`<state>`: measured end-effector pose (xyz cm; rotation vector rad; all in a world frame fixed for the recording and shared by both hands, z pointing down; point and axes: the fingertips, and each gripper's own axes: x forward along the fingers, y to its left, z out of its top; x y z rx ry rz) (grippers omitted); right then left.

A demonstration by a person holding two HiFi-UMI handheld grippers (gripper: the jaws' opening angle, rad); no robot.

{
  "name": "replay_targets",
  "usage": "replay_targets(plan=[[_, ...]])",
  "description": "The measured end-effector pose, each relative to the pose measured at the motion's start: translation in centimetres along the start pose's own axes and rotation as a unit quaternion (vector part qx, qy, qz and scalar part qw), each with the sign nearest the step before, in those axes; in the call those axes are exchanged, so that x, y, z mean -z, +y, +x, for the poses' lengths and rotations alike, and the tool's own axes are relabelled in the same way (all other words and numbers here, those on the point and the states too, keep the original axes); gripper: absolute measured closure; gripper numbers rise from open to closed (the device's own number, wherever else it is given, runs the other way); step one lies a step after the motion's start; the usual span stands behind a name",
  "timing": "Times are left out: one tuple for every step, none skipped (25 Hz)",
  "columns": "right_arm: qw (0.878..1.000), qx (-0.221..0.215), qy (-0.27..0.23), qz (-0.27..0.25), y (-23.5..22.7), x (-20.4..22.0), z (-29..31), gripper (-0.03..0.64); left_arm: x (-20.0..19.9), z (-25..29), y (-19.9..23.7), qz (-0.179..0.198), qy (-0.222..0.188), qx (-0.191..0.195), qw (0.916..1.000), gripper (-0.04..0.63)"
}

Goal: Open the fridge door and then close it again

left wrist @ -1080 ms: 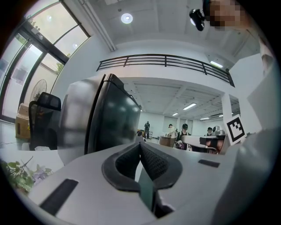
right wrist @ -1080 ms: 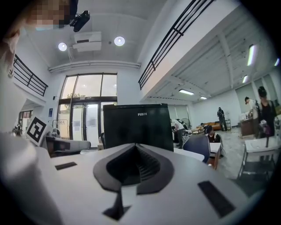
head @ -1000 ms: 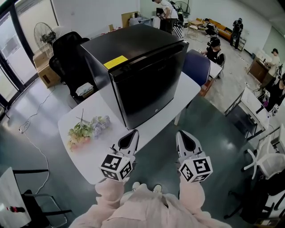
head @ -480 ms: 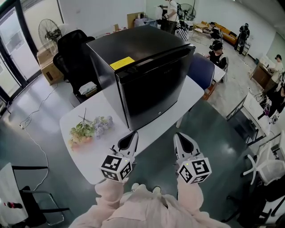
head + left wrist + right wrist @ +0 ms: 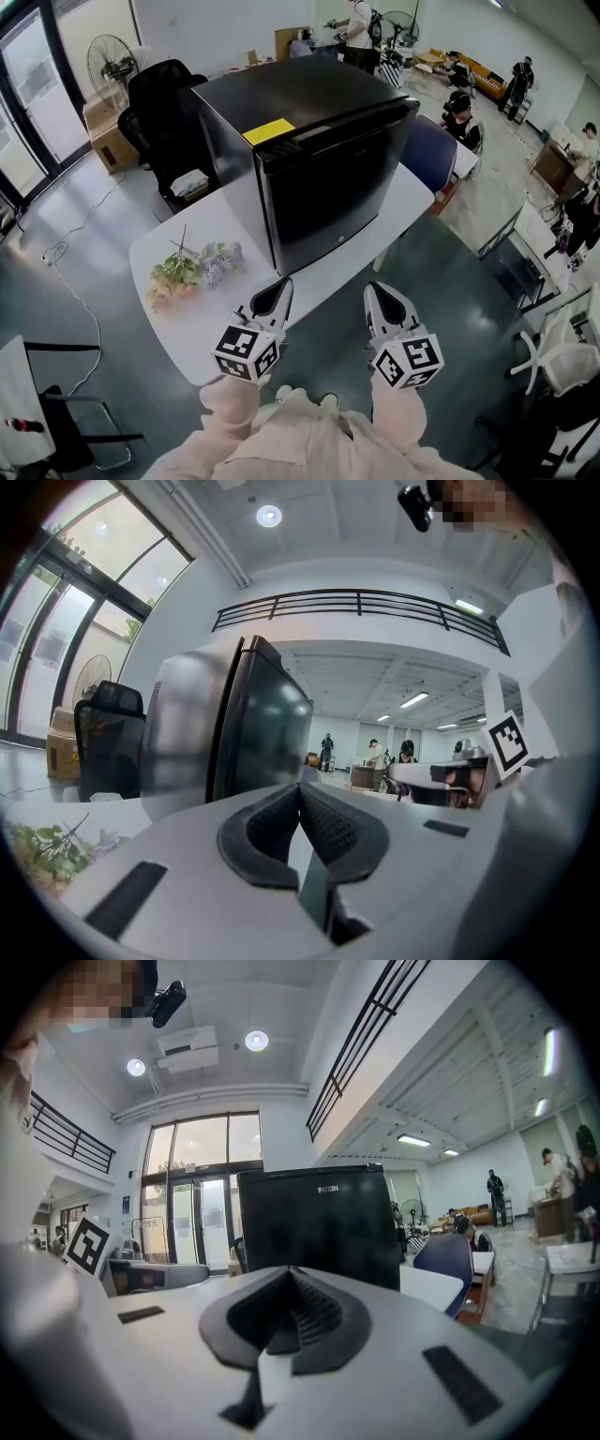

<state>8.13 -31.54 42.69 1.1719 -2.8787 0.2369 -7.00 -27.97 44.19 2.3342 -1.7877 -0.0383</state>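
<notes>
Fridge (image 5: pixel 323 187) stands on a table (image 5: pixel 202 323) with its door shut and facing the person. Two risks, as I judge them. A hard pull on the door could drag the whole fridge toward the table's edge, since nothing braces it. A careless reach could also brush the flowers (image 5: pixel 192 270) lying just left of the fridge. In front of the fridge and apart from it hover the left gripper (image 5: pixel 274 292), before its left corner, and the right gripper (image 5: pixel 382 298), before its right side. Both are clenched on nothing.

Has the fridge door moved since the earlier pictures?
No. The fridge door is shut as before, with the same thin seam against the fridge cabinet.
</notes>
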Motion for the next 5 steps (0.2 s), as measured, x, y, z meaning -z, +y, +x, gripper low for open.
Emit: replay_targets(plan=[[1.0,-0.001,0.0,0.001,0.11,0.0,0.0,0.607,0.02,-0.08,0.02,0.0,0.001,0.0,1.0,0.584],[1.0,-0.002,0.0,0.002,0.23,0.03,0.01,0.607,0.05,-0.15,0.05,0.0,0.001,0.0,1.0,0.584],[1.0,-0.003,0.0,0.003,0.35,0.08,0.02,0.607,0.1,-0.22,0.07,0.0,0.002,0.0,1.0,0.585],[1.0,-0.004,0.001,0.003,0.47,0.12,0.04,0.607,0.15,-0.3,0.09,0.0,0.003,-0.001,1.0,0.585],[1.0,-0.005,0.001,0.004,0.59,0.17,0.05,0.607,0.2,-0.38,0.11,-0.001,0.003,-0.001,1.0,0.584]])
